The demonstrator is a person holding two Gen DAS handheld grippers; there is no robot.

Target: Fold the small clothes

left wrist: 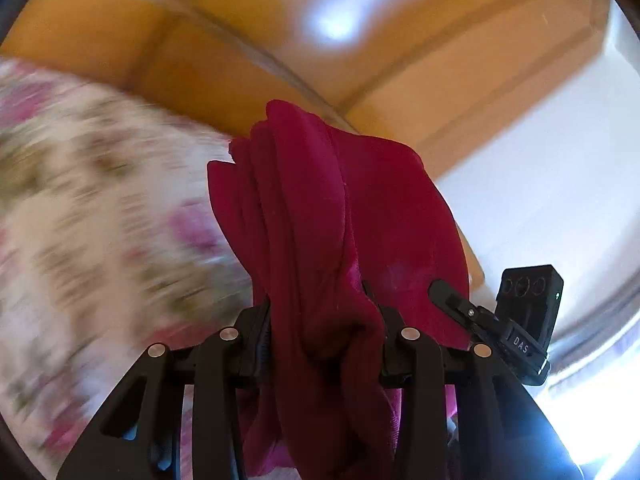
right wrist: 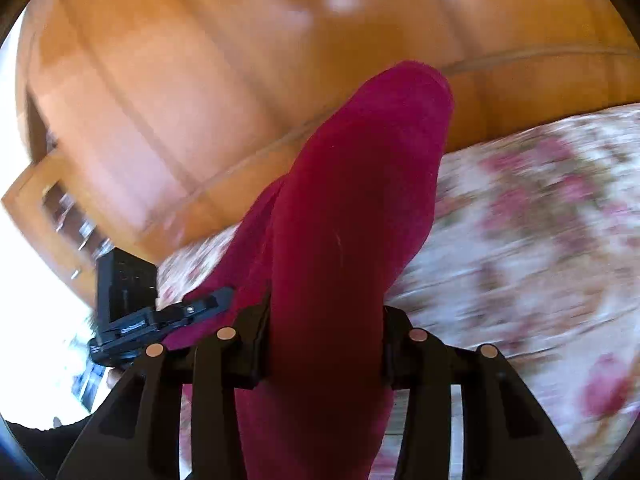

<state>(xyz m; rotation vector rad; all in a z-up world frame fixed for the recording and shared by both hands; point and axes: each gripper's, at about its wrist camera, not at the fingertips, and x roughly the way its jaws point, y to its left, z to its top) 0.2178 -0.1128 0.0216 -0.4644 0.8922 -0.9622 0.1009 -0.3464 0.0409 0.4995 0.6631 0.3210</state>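
Dark red garment [left wrist: 320, 216] bunched and lifted clear of the floral bedspread [left wrist: 80, 200], clamped in both the left gripper [left wrist: 324, 336] and the right gripper [right wrist: 326, 332], with a wooden wardrobe [right wrist: 180, 100] from 10 to 2 o'clock. Judged early: picked up, no neat fold visible, laying flat and folding still ahead.

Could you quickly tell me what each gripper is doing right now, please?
Left gripper: shut on the red cloth.
Right gripper: shut on the same red cloth.
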